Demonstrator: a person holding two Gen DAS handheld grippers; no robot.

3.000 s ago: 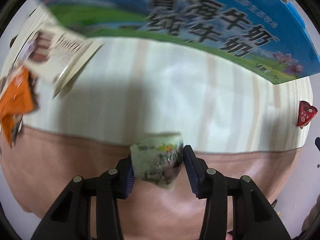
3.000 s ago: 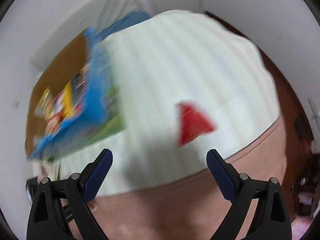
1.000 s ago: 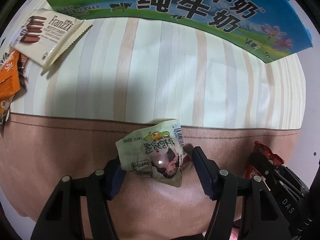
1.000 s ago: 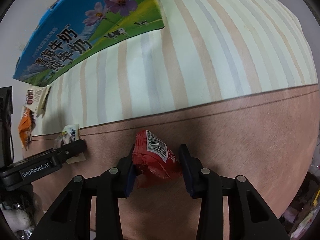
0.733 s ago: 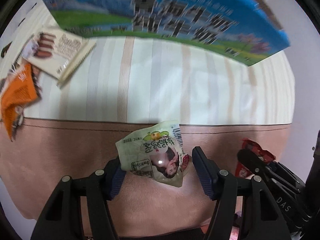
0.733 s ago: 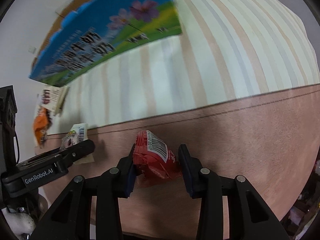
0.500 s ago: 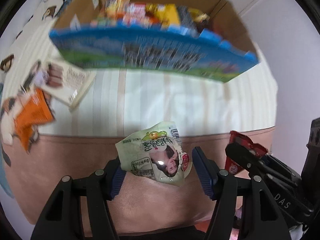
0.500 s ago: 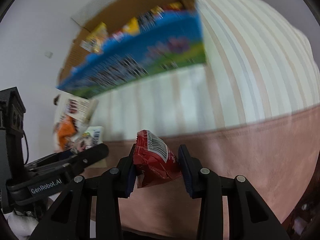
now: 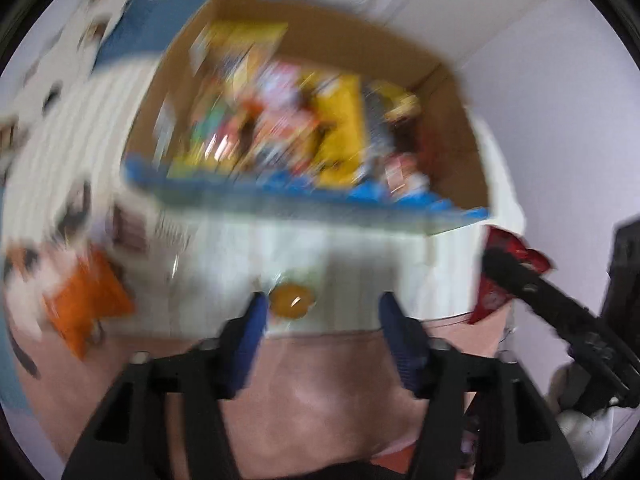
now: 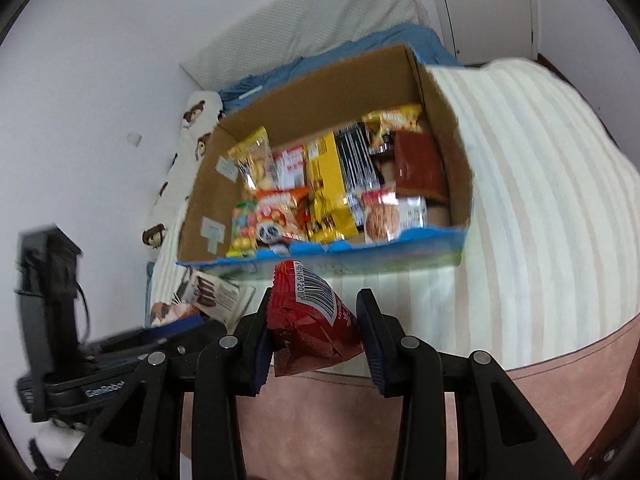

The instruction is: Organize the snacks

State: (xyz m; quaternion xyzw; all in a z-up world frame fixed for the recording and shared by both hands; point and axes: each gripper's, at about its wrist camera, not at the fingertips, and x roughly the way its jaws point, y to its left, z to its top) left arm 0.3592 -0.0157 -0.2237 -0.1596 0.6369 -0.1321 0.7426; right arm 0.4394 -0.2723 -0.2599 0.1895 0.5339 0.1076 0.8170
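Striped bed (image 10: 540, 208) bearing snack box (image 10: 400, 80)

White walls (image 10: 100, 60); bed with striped sheet (image 10: 540, 200), blue blanket (image 10: 400, 44), white pillow (image 10: 320, 20).

A red packet (image 10: 310, 328) with a white barcode, a blue-rimmed brown box (image 10: 320, 92), a cream-striped sheet (image 10: 540, 200).

barcode on red packet (image 10: 308, 320); digits blurred
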